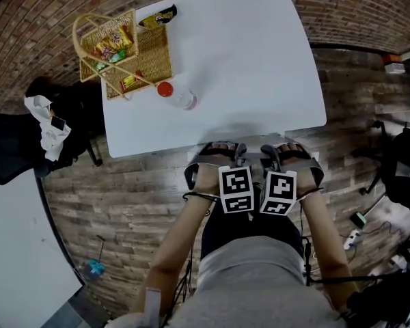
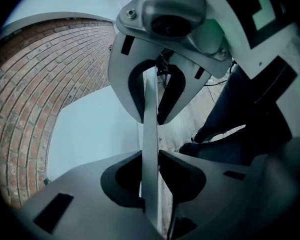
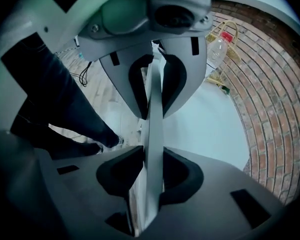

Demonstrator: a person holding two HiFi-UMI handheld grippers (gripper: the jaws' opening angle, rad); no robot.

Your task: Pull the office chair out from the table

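The office chair [image 2: 150, 124] stands tucked under the near edge of the white table [image 1: 260, 67], with only its thin grey back rim showing. The left gripper [image 2: 150, 159] and the right gripper [image 3: 153, 156] each pinch that rim, side by side at the table's edge.

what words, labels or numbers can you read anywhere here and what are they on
No text can be read in any view.
left marker cube and right marker cube: black and white square patterns only, no letters
snack packets in the basket: print too small to read
yellow and black packet on the table: too blurred
bottle with red cap: no legible label
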